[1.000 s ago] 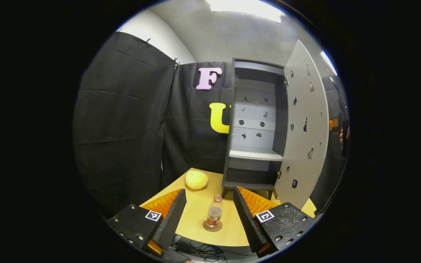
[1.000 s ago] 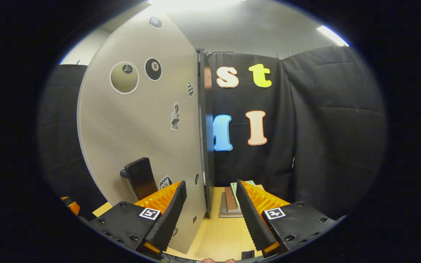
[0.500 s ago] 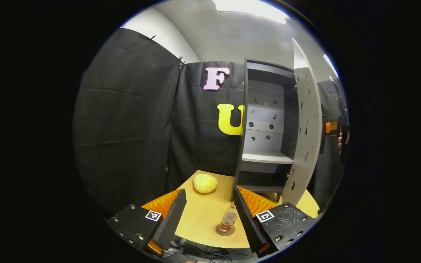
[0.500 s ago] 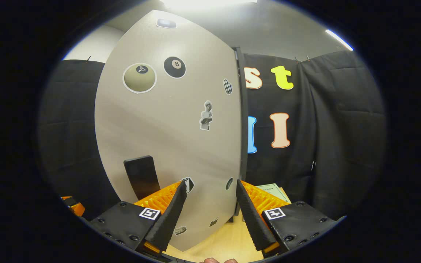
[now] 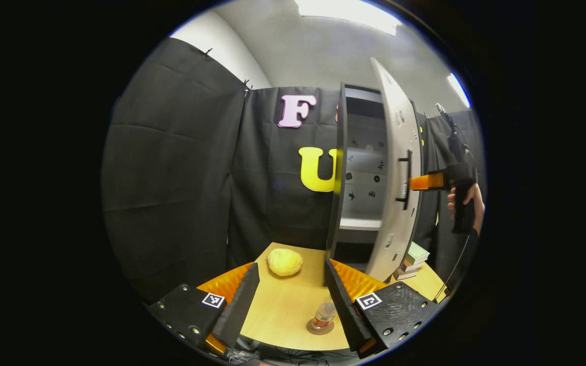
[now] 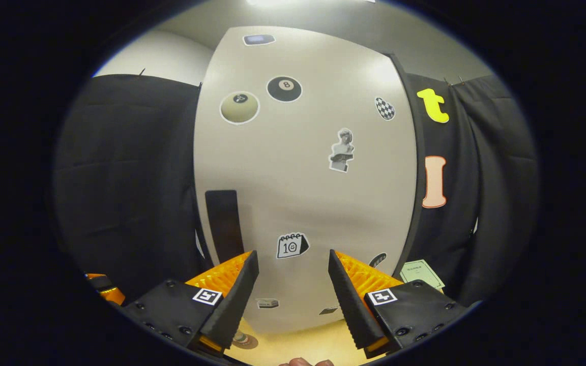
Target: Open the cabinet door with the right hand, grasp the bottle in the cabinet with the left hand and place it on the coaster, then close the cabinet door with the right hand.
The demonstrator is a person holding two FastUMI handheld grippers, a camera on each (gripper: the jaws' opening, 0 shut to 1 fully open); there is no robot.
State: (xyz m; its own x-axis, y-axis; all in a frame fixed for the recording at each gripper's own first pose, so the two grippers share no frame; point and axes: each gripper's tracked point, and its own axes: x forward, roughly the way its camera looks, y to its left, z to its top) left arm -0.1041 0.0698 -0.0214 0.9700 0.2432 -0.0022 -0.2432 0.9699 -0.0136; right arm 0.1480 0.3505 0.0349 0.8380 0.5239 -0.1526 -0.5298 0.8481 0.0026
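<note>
You have one bottle (image 5: 323, 317), one coaster (image 5: 320, 328), one yellow bun (image 5: 284, 262), one cabinet (image 5: 359, 173) and one book stack (image 5: 411, 258).

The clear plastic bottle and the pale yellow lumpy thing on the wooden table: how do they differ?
The clear plastic bottle stands upright and narrow; the pale yellow lumpy thing is low, rounded and wider. You can see reddish liquid low inside the bottle, while the yellow thing is opaque. The bottle rests on a small round coaster near the table's front edge; the yellow thing lies straight on the wood, farther back by the dark cabinet. Both sit on the same wooden table, untouched by either gripper.
</note>
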